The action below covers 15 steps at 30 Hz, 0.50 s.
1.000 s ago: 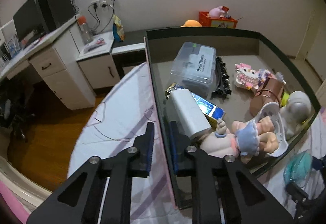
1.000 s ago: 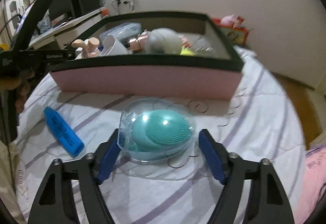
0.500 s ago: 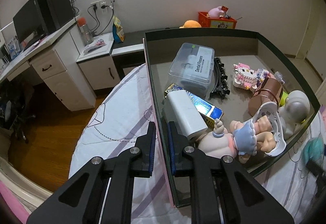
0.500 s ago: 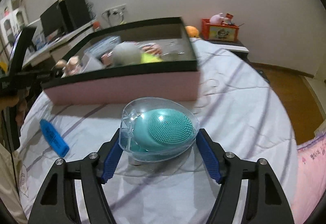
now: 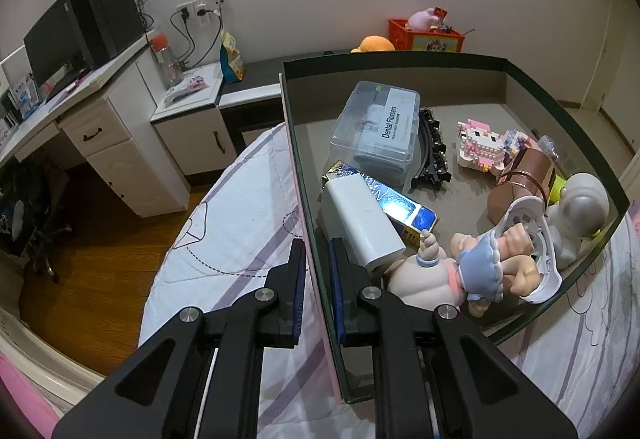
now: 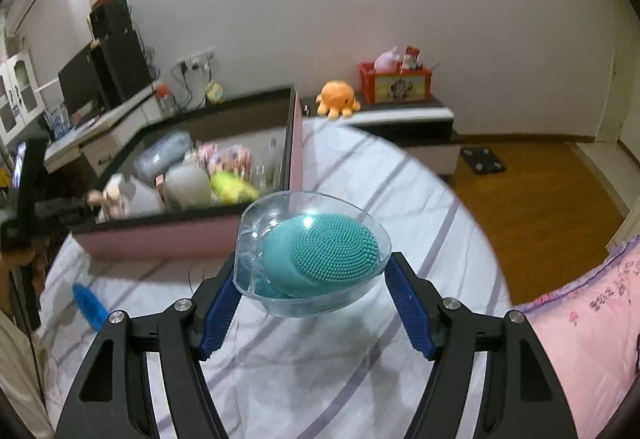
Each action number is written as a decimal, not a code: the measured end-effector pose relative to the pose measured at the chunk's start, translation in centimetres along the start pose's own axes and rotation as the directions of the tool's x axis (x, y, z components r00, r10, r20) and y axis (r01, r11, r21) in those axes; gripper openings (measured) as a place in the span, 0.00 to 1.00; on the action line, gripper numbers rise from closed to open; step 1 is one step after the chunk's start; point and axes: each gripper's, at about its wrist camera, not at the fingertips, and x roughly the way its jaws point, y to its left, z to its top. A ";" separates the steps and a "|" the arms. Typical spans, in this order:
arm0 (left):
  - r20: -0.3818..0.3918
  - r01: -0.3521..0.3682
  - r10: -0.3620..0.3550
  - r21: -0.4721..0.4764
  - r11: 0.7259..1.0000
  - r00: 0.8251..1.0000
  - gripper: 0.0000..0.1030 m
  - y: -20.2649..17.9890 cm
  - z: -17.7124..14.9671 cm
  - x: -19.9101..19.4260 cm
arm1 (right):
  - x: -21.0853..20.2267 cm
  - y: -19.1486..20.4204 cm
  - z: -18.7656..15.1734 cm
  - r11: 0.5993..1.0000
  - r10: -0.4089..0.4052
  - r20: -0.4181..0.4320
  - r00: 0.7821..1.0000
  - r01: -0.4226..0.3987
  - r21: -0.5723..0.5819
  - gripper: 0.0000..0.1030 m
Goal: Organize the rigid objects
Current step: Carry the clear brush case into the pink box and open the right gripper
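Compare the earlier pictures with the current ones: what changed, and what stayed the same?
The right gripper lifted the clear case with the teal brush off the bedsheet, swinging toward the box's end. The left gripper stays clamped on the box wall; the blue marker lies unmoved.

The left gripper [image 5: 316, 271] is clamped shut, angled downward; the right gripper [image 6: 314, 301] is held aloft, jaws gripping.

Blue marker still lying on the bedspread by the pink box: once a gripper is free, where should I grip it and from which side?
Grip the blue marker across the middle of its body, coming from above. It lies flat on the bedspread, apart from the box, with both long sides clear, so the jaws can straddle its narrow width. The picture is blurred there; its cap end cannot be told.
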 end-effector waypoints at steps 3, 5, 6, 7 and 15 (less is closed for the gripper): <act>-0.001 -0.001 0.001 0.005 1.000 1.000 0.11 -0.1 0.0 -0.1 | -1.0 0.0 1.6 1.000 -0.007 0.044 0.999 0.008 -0.010 0.70; -0.002 0.000 0.000 0.005 1.000 1.000 0.11 0.0 -0.1 -0.1 | -1.2 0.2 2.9 1.000 -0.011 0.072 0.997 0.013 -0.022 0.70; -0.001 -0.001 0.001 0.006 1.000 1.000 0.11 -0.1 -0.1 -0.1 | -1.2 0.3 3.5 1.000 -0.011 0.081 0.997 0.013 -0.026 0.70; 0.000 0.000 0.000 0.005 1.000 1.000 0.11 -0.1 -0.1 -0.1 | -1.0 0.5 4.2 0.999 -0.009 0.087 0.996 0.012 -0.031 0.70; -0.001 0.000 0.000 0.006 1.000 1.000 0.11 -0.1 -0.1 0.0 | 3.1 3.9 8.0 0.992 0.032 0.060 0.998 -0.024 -0.127 0.70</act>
